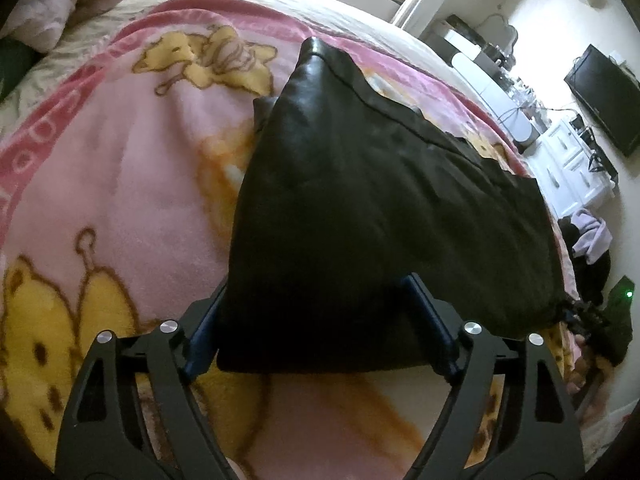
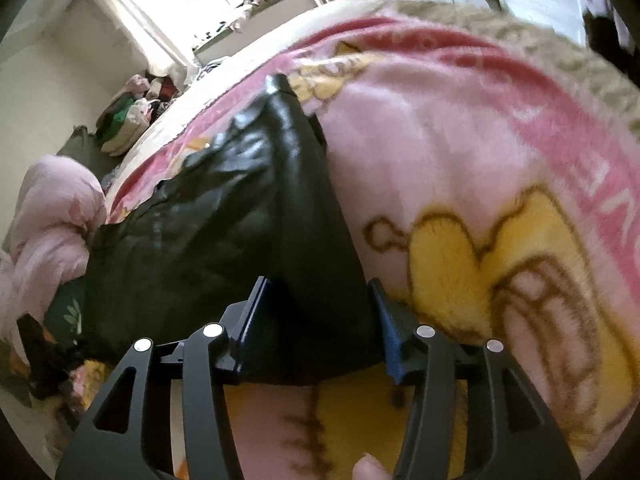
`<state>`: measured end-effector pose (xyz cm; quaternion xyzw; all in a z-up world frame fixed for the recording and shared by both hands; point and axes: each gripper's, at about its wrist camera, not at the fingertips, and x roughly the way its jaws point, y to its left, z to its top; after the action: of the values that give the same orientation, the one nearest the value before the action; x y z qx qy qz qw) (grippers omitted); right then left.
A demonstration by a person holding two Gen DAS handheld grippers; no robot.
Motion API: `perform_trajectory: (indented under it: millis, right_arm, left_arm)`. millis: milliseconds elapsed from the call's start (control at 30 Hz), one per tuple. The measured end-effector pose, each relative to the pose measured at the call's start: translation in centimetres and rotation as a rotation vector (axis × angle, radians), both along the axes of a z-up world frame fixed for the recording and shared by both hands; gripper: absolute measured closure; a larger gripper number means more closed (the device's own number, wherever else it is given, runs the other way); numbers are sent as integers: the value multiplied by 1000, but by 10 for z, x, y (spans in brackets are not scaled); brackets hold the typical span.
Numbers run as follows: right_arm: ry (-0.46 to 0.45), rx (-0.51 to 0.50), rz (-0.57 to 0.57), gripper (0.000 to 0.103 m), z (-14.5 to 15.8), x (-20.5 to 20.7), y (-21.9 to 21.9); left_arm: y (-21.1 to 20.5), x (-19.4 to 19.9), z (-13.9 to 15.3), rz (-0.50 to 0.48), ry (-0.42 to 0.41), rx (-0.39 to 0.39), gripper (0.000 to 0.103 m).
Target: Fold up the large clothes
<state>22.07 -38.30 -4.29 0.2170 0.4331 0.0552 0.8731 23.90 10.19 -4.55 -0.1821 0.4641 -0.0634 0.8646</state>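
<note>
A folded black, glossy leather-like garment [image 1: 380, 180] lies on a pink blanket [image 1: 120, 184] printed with yellow cartoon figures. Its near left corner fills the space between the fingers of my left gripper [image 1: 318, 280], whose wide-set jaws press on it from both sides. In the right wrist view the same garment [image 2: 224, 220] runs away to the upper left. There its near right corner sits between the blue pads of my right gripper [image 2: 318, 280], which is shut on it. The garment's near edge ends just in front of both grippers.
Pale pillows [image 1: 44, 12] lie at the bed's far left. Beyond the bed's right edge are a wall television [image 1: 604, 100], a white dresser [image 1: 568, 168] and clothes on the floor [image 1: 592, 236]. A pink duvet [image 2: 52, 220] is bunched beside the garment. A person's fingertip [image 2: 372, 468] shows.
</note>
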Motion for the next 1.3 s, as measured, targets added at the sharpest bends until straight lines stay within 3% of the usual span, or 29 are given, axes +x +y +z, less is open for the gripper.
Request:
perform_trajectory:
  millis: [33, 200, 367, 567, 967, 1100, 1200, 1300]
  right_arm:
    - [-19, -26, 0, 43, 5, -1, 3]
    - [-146, -131, 10, 30, 36, -10, 22]
    - [-239, -155, 90, 30, 56, -14, 57]
    - [-262, -178, 249, 33, 63, -14, 121]
    - [-169, -272, 447, 43, 27, -14, 221]
    - [-45, -398, 486, 43, -12, -7, 242]
    - [-42, -421, 475, 43, -20, -7, 247]
    - [-31, -380, 476, 43, -15, -4, 242]
  left_arm:
    - [-1, -1, 2, -3, 0, 10, 26]
    - [3, -5, 14, 10, -33, 37, 21]
    - [0, -11, 33, 11, -91, 97, 12]
    - [2, -11, 39, 30, -110, 127, 10]
    - [8, -4, 34, 56, -96, 145, 9]
    - [11, -2, 30, 66, -89, 141, 9]
    - [14, 3, 23, 71, -70, 131, 9]
    - [20, 8, 15, 83, -52, 91, 9]
